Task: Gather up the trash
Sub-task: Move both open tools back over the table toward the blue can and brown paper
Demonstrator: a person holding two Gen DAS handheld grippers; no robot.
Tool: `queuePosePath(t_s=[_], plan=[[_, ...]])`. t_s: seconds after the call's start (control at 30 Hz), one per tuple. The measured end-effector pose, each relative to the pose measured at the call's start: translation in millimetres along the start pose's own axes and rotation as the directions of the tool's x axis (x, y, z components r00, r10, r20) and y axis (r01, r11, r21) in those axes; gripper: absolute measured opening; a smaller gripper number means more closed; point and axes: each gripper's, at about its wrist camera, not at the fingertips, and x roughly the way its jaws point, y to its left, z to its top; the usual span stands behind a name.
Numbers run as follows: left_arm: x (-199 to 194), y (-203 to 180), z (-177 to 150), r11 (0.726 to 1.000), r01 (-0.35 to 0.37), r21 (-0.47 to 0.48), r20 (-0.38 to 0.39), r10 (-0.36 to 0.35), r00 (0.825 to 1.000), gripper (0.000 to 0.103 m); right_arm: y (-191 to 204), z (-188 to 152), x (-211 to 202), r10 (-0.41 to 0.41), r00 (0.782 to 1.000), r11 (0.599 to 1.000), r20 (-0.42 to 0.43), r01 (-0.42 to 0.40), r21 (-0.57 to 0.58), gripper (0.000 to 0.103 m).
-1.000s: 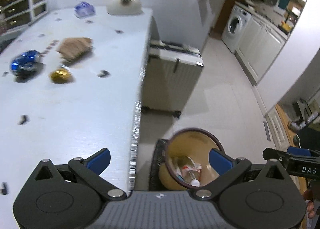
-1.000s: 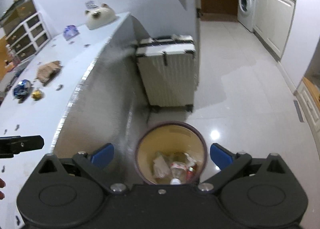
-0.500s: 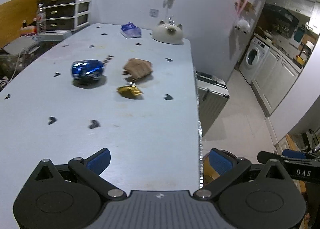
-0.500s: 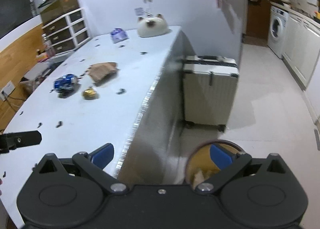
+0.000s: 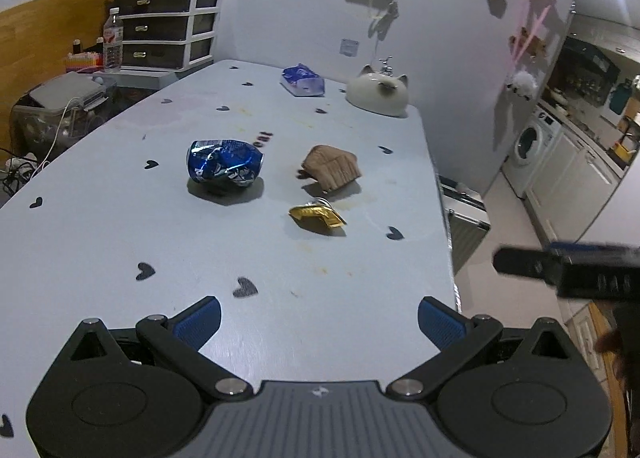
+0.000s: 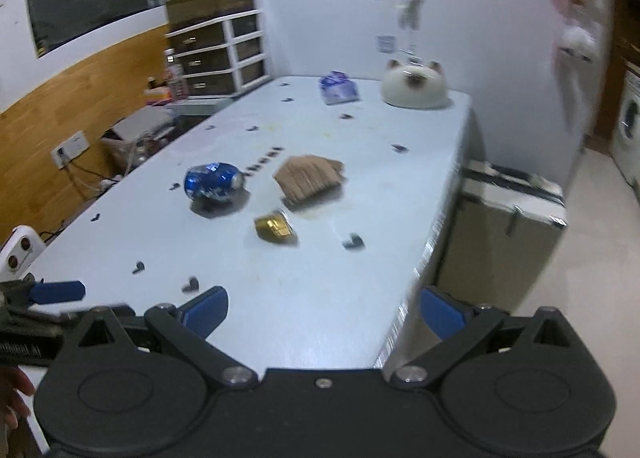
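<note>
We're between pickups: left gripper (image 5: 318,318) and right gripper (image 6: 323,308) both spread wide, empty, above the near table edge. Crushed blue can (image 5: 225,163), brown crumpled paper (image 5: 332,167), gold foil wrapper (image 5: 317,215) lie mid-table. Next we reach forward, probably wrapper first.

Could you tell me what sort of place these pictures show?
Most likely a home, an open dining and kitchen area: a long table strewn with trash, a washing machine among white kitchen cabinets, and a suitcase parked beside the table.
</note>
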Motion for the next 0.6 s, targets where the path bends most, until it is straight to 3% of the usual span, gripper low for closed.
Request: queuePosePath(t_s=[0.4,0.6], plan=[[103.4,-15.7,43.9,0.999,-0.049,-0.012,-0.003,0.049,0.999,0.102,-37.4,88.3,144.1,0.108,0.993,0.984,-0.053,-0.115,-0.138,0.103],[165.6,-25.9,52.2,0.998,-0.043,0.046,-0.043,0.045,0.998,0.098,-44.2,112.6,210.2,0.129,0.986,0.971,-0.101,-0.146,-0.188,0.103]])
